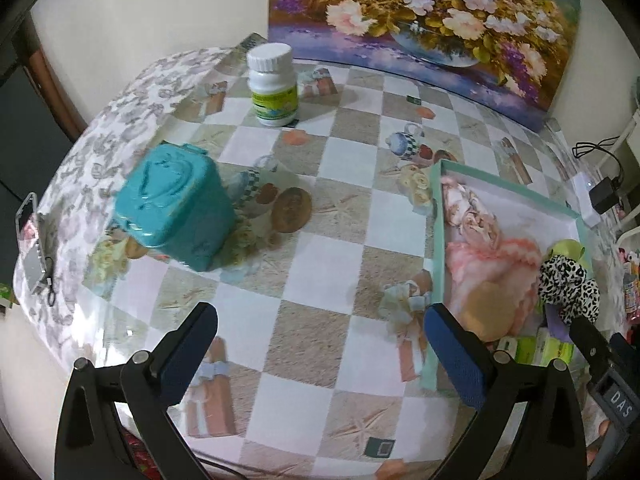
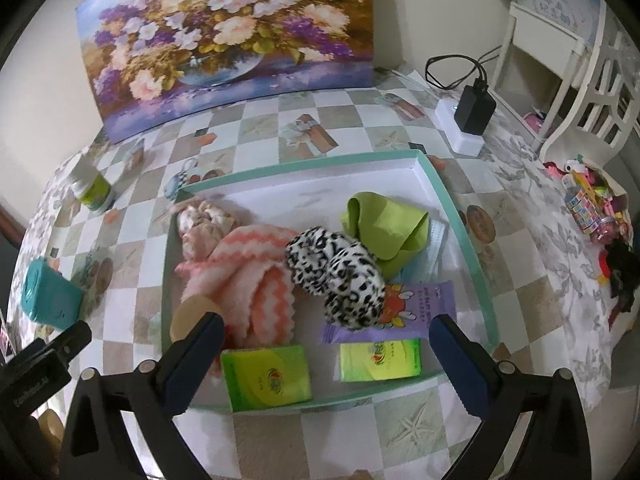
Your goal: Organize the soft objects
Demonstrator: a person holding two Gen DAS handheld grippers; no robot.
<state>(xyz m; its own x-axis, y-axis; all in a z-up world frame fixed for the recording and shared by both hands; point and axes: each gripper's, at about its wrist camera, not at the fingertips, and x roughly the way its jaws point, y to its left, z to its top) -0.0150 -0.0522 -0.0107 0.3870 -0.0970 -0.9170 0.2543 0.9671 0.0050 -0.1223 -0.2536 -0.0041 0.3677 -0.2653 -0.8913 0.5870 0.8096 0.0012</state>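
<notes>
A shallow teal-rimmed tray (image 2: 452,200) holds soft things: a pink and white zigzag towel (image 2: 256,276), a leopard-print scrunchie (image 2: 340,276), a green cloth (image 2: 384,228), a face mask (image 2: 434,248), two green tissue packs (image 2: 266,376), a purple wipes pack (image 2: 420,304) and a tan sponge (image 2: 192,312). My right gripper (image 2: 326,356) is open and empty above the tray's near edge. My left gripper (image 1: 320,352) is open and empty over the bare tablecloth, left of the tray (image 1: 438,216).
A teal plastic box (image 1: 176,208) and a white pill bottle (image 1: 272,84) stand on the checkered tablecloth at the left. A flower painting (image 2: 224,40) leans at the back. A charger on a power strip (image 2: 468,116) sits back right. Toys (image 2: 596,208) lie off the right edge.
</notes>
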